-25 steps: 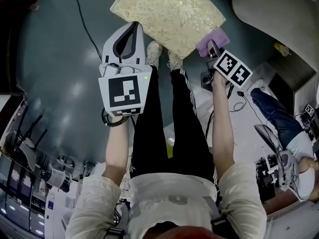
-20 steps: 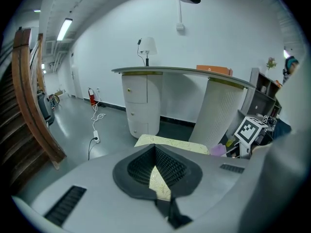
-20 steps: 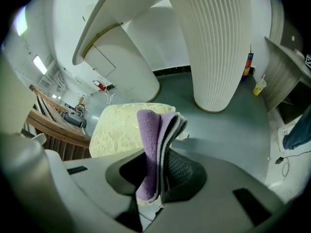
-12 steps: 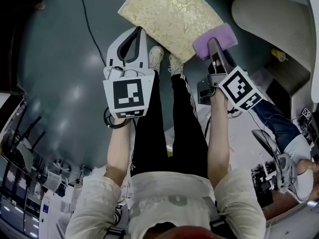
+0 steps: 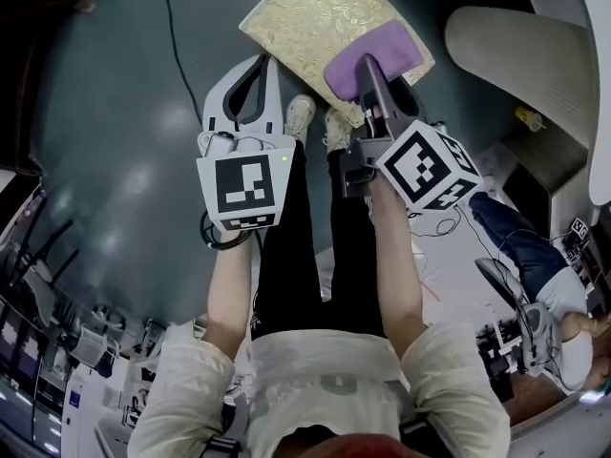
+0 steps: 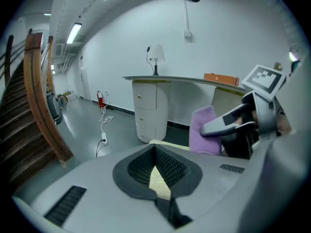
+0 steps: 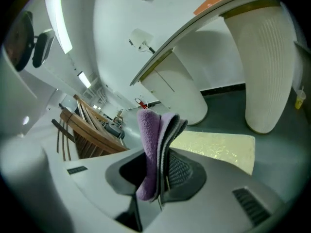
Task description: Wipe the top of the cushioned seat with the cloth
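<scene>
The gold patterned cushioned seat [image 5: 320, 12] sits on the dark floor ahead of my feet. A purple cloth [image 5: 374, 53] lies on its near right part, and my right gripper [image 5: 366, 72] is shut on the cloth's near edge. In the right gripper view the folded cloth [image 7: 151, 144] stands up between the jaws, with the seat [image 7: 218, 147] beyond. My left gripper [image 5: 250, 76] hangs over the floor just left of the seat, shut on nothing. In the left gripper view a sliver of the seat [image 6: 158, 181] shows past my left gripper [image 6: 156, 152], and the cloth [image 6: 204, 130] is off to the right.
A white curved counter [image 5: 520, 36] stands right of the seat, with a white pedestal cabinet [image 6: 150, 106] behind it. A black cable [image 5: 172, 27] trails over the floor at left. Wooden chairs [image 6: 39, 91] stand far left. A seated person [image 5: 544, 275] is at right.
My right gripper has swept the cloth leftwards from the seat's near right corner onto its top. The left gripper has barely moved.
</scene>
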`<state>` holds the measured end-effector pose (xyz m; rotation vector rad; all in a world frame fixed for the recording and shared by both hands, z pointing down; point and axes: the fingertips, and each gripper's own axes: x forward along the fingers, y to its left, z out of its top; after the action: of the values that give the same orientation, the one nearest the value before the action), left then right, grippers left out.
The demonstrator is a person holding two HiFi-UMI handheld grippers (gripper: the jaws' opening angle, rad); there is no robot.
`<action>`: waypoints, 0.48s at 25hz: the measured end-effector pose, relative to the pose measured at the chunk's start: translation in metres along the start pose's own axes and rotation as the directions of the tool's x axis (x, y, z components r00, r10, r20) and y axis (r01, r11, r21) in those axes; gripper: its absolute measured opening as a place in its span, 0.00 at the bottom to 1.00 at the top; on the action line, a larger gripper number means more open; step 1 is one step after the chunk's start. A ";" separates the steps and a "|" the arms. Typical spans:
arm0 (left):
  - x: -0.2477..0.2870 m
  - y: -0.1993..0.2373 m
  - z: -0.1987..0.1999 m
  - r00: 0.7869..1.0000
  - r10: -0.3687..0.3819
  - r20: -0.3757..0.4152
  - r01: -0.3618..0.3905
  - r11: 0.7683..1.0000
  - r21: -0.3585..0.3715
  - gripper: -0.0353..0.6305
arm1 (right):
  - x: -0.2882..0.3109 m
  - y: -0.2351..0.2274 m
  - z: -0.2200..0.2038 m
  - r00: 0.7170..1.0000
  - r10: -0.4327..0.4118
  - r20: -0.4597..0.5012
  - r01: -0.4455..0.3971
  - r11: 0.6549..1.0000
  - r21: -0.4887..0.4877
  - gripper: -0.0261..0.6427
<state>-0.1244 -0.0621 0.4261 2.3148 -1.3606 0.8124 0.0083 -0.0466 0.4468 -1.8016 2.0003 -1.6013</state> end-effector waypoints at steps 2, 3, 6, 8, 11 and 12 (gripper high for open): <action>-0.003 0.008 -0.010 1.000 0.011 -0.014 -0.011 1.000 -0.008 0.04 | 0.033 0.004 -0.018 0.999 0.012 -0.033 -0.012 1.000 -0.011 0.17; -0.004 0.012 -0.016 1.000 0.016 -0.023 -0.016 1.000 -0.010 0.04 | 0.051 0.007 -0.027 0.999 0.023 -0.049 -0.023 1.000 0.000 0.17; -0.010 0.020 -0.035 0.998 0.036 -0.050 -0.036 0.999 -0.018 0.04 | 0.105 0.012 -0.053 0.993 0.053 -0.101 -0.050 0.998 0.039 0.17; -0.013 0.028 -0.046 0.997 0.054 -0.064 -0.056 0.998 -0.026 0.04 | 0.136 0.013 -0.071 0.988 0.056 -0.145 -0.050 0.998 0.045 0.17; -0.017 0.042 -0.058 0.994 0.073 -0.079 -0.077 0.996 -0.048 0.04 | 0.173 0.014 -0.093 0.978 0.050 -0.203 -0.042 0.998 0.041 0.17; -0.018 0.045 -0.060 0.994 0.075 -0.082 -0.079 0.995 -0.052 0.04 | 0.183 0.014 -0.097 0.976 0.045 -0.214 -0.037 0.998 0.043 0.17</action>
<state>-0.1889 -0.0395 0.4617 2.1759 -1.4271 0.8696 -0.1214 -0.1215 0.5904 -1.6248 2.0574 -1.8819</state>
